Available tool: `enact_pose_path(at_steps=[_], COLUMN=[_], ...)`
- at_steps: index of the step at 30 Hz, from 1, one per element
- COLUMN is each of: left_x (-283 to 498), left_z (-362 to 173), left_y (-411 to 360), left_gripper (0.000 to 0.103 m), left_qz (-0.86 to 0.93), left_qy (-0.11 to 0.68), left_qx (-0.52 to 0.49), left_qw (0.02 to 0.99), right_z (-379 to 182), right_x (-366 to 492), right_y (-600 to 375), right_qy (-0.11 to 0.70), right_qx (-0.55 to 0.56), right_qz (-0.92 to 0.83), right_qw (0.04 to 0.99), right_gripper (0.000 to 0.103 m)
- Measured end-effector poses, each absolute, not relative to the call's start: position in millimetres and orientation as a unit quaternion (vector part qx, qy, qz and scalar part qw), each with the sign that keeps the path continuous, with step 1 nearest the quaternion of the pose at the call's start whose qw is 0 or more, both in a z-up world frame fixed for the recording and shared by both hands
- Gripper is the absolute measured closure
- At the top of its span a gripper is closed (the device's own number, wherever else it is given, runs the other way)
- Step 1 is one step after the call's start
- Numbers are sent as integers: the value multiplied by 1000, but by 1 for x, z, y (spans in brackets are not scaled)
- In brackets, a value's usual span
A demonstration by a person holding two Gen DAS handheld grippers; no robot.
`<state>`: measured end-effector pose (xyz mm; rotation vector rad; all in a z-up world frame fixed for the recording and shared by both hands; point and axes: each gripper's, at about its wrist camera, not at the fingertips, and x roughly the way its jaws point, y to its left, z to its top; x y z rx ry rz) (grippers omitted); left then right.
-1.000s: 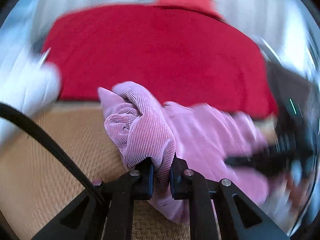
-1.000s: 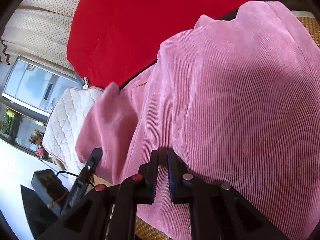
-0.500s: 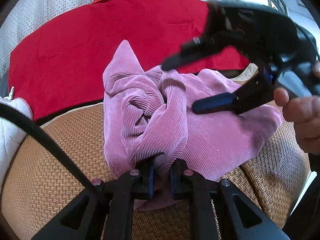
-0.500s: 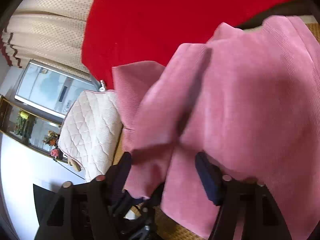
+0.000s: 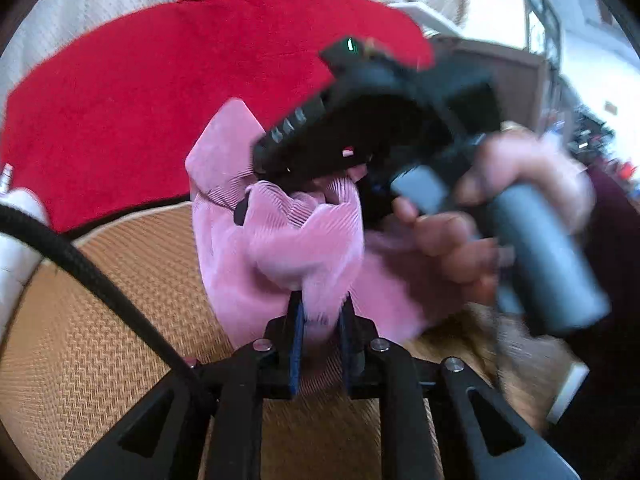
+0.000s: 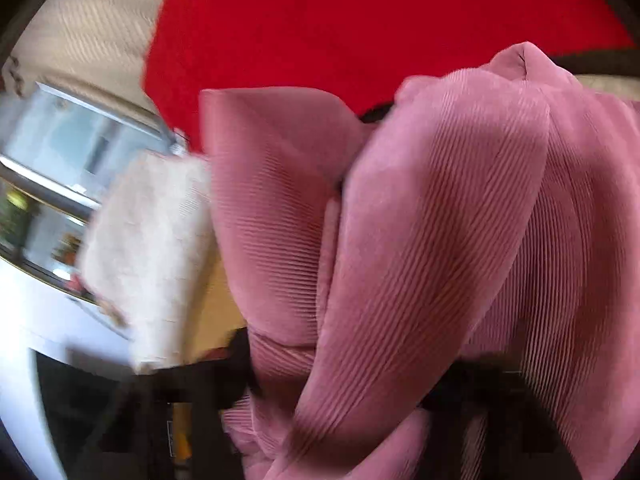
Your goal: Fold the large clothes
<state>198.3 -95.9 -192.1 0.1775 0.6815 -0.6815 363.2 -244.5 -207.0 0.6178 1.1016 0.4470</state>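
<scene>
A pink corduroy garment (image 5: 276,248) is bunched up on a woven tan mat (image 5: 100,320). My left gripper (image 5: 320,320) is shut on a fold of it near the bottom of the left wrist view. My right gripper (image 5: 256,184) reaches in from the right, held by a hand (image 5: 472,240), with its tips at the top of the bunch. In the right wrist view the garment (image 6: 420,260) fills the frame and drapes between the spread, blurred fingers (image 6: 240,364), which stand wide apart.
A red cloth (image 5: 160,92) covers the sofa back behind the mat; it also shows in the right wrist view (image 6: 360,32). A white quilted cushion (image 6: 148,260) lies to the left. A black cable (image 5: 80,264) crosses the left wrist view.
My right gripper opened wide and moved in onto the top of the bunched garment. The left gripper kept its hold; the fabric bunched up higher.
</scene>
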Motion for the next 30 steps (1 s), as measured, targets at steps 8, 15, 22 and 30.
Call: enact_pose_path(at_steps=[8,15,22,30], left_x=[255,279,263,252], left_z=[-200,-234,-178,-177], left_y=[13,-24,-76,-181], left_gripper=[56,95,99,98], left_qz=[-295,-308,-394,-449], left_qy=[408,465,408,422], left_qx=[-187,-205,-181,-86], left_qw=[844,804,804,783], right_z=[-199,-163,-118,-157], right_x=[352,331,297,240], right_y=[-250,-240,-287,-447], right_qy=[484,440,369,298], right_qx=[285,273,322,459], right_qz=[212,243,256,147], right_qw=[800,820,833,824], right_gripper=[69,73,74,75])
